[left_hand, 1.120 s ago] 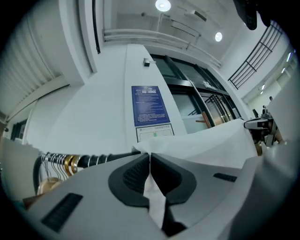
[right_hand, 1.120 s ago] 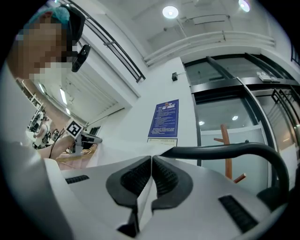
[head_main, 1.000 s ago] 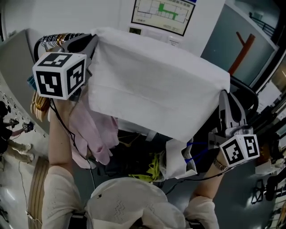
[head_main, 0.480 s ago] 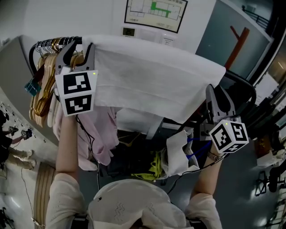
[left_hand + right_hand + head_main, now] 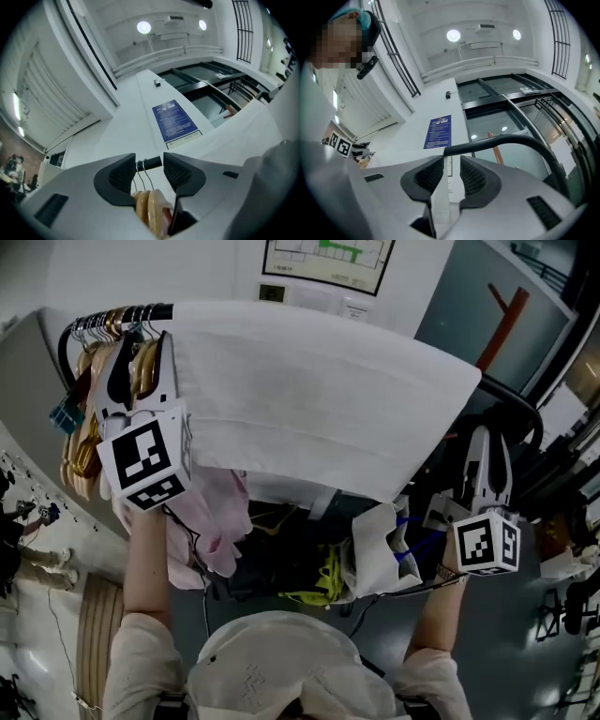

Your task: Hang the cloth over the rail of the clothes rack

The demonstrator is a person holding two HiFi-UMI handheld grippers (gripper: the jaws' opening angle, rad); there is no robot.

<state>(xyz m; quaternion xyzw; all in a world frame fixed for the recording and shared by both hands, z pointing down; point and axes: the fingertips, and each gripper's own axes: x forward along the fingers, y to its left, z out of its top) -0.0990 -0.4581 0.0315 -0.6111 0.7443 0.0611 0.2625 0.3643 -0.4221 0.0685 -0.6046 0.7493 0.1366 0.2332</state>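
A white cloth (image 5: 309, 399) lies draped over the black rail (image 5: 122, 315) of the clothes rack and hangs down its near side. My left gripper (image 5: 142, 348) stands just left of the cloth's left edge, jaws up and opening, with nothing gripped. In the left gripper view, the left gripper (image 5: 149, 171) frames the rail (image 5: 152, 163), and hanger hooks show beyond the gap. My right gripper (image 5: 488, 442) is below the cloth's right corner, jaws opening. In the right gripper view, the right gripper (image 5: 446, 176) has a white cloth edge (image 5: 436, 206) low in the gap, with the pads not pressing it.
Wooden hangers (image 5: 89, 427) crowd the rail's left end, with a pink garment (image 5: 211, 521) hanging below the cloth. The rail bends down at the right (image 5: 516, 418). A white bag (image 5: 375, 549) and yellow item (image 5: 323, 582) lie under the rack. A wall poster (image 5: 323, 259) is behind.
Both grippers have let go of the cloth's corners, opened and dropped back toward me. The cloth now rests on the rail by itself.
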